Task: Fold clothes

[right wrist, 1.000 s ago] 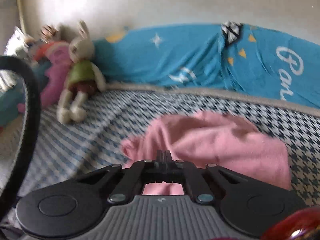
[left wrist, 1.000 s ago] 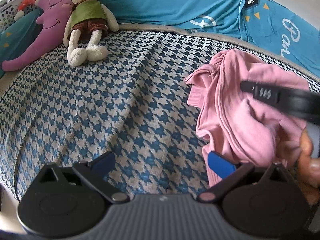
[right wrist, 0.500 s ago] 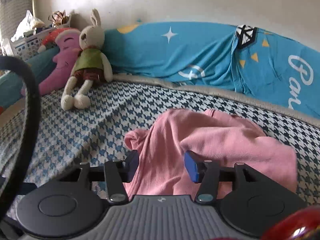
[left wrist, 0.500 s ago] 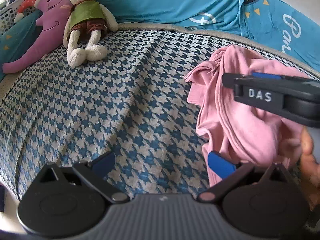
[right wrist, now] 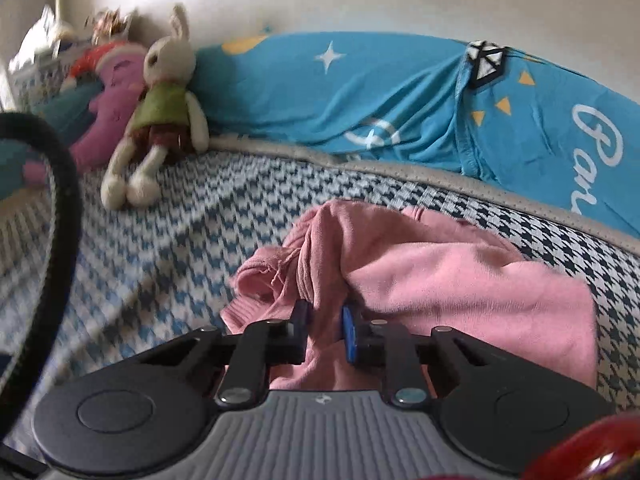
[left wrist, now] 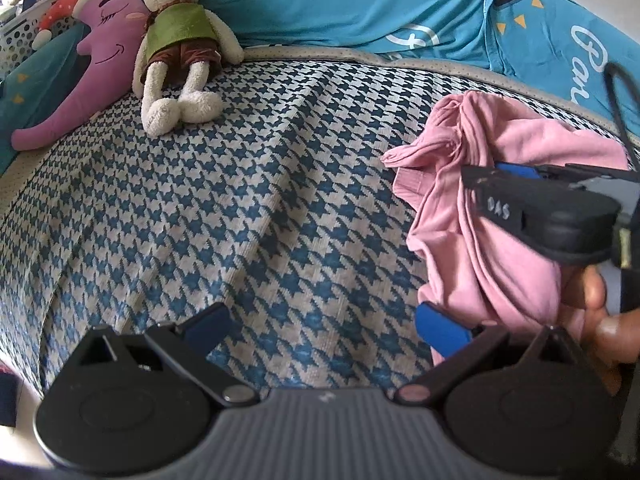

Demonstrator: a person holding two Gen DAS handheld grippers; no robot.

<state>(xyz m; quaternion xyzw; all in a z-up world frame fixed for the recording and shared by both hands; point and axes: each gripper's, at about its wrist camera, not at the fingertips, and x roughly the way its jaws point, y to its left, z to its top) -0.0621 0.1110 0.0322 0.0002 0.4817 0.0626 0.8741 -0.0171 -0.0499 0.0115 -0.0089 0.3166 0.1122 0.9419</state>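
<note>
Pink garment (right wrist: 440, 280) bunched on the houndstooth bed cover (left wrist: 220, 200).
Right gripper (right wrist: 325, 326) fingers are closing, a fold of the garment between them. Left gripper (left wrist: 320, 320) fingers stand wide apart at the garment's left edge, over the bed cover.

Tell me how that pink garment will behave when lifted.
The pink garment is probably floppy: it lies crumpled in soft folds. It likely drapes from the fold between the right gripper's closing jaws. Probably light, since it looks thin.
</note>
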